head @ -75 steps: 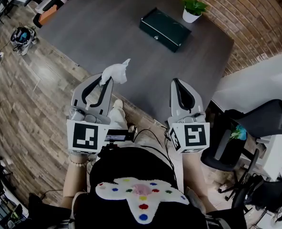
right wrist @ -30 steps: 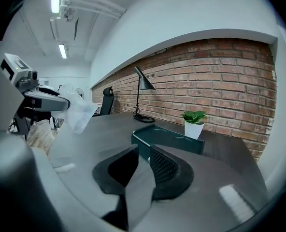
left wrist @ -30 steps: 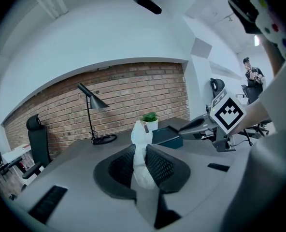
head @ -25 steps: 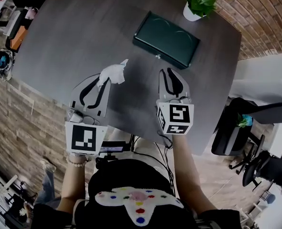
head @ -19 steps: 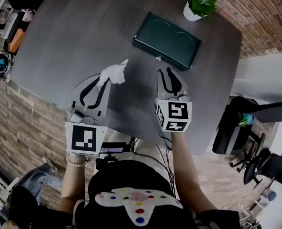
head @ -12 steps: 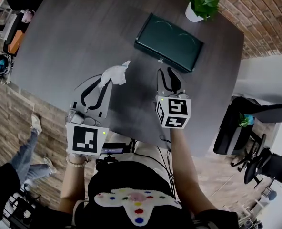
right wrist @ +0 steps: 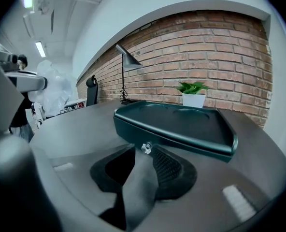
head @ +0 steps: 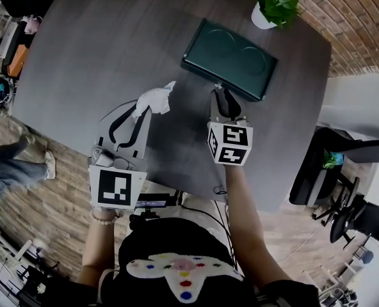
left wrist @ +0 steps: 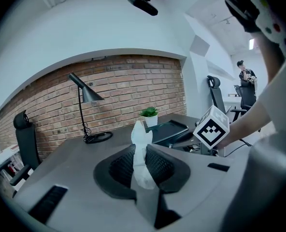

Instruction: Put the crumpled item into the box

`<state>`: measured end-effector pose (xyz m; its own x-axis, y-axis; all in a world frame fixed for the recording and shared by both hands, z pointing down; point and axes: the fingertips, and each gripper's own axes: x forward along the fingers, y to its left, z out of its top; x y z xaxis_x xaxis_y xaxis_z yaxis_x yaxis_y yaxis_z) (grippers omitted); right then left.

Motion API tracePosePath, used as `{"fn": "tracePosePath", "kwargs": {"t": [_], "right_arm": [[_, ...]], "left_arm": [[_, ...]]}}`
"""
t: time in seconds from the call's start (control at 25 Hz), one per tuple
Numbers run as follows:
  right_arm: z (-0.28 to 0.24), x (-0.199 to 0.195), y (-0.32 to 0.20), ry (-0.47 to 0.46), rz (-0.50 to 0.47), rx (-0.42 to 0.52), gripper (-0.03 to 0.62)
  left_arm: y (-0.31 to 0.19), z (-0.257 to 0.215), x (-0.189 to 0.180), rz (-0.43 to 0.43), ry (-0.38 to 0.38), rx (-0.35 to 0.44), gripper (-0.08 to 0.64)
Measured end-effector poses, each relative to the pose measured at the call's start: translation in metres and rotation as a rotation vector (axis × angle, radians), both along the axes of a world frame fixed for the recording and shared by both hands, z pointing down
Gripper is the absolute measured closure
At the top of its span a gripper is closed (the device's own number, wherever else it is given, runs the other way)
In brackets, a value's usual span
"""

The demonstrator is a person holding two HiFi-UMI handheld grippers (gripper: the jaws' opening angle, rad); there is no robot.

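Observation:
A white crumpled tissue (head: 154, 99) sticks up from my left gripper (head: 145, 109), which is shut on it above the near part of the dark table (head: 112, 37). In the left gripper view the tissue (left wrist: 142, 151) stands upright between the ribbed pads. The dark green box (head: 229, 48) lies closed at the table's far right. My right gripper (head: 221, 94) is low in front of the box (right wrist: 181, 124). Its jaws have just been opening and stand open. The box's small silver knob (right wrist: 145, 148) sits just ahead of the gap, and nothing is gripped.
A potted plant (head: 276, 5) stands behind the box near the brick wall. A black desk lamp (left wrist: 85, 105) is at the table's far side. Office chairs (head: 330, 165) stand to the right. A person (head: 7, 165) walks on the wooden floor at left.
My right gripper has moved forward and down to the front of the box and its jaws have spread. The left gripper with the tissue has shifted only slightly. A person has walked in at left.

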<state>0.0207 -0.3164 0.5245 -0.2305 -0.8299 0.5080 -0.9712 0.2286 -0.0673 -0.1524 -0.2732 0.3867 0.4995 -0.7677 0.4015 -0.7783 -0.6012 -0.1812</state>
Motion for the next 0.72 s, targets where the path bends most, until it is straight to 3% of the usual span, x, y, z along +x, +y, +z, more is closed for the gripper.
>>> {"fn": "tracePosePath", "kwargs": {"t": [0.72], "right_arm": [[0.011,0.0,-0.011,0.012,0.017,-0.029,0.522]], "left_arm": [[-0.009,0.009,0.003,0.012,0.011,-0.023,0.5]]}}
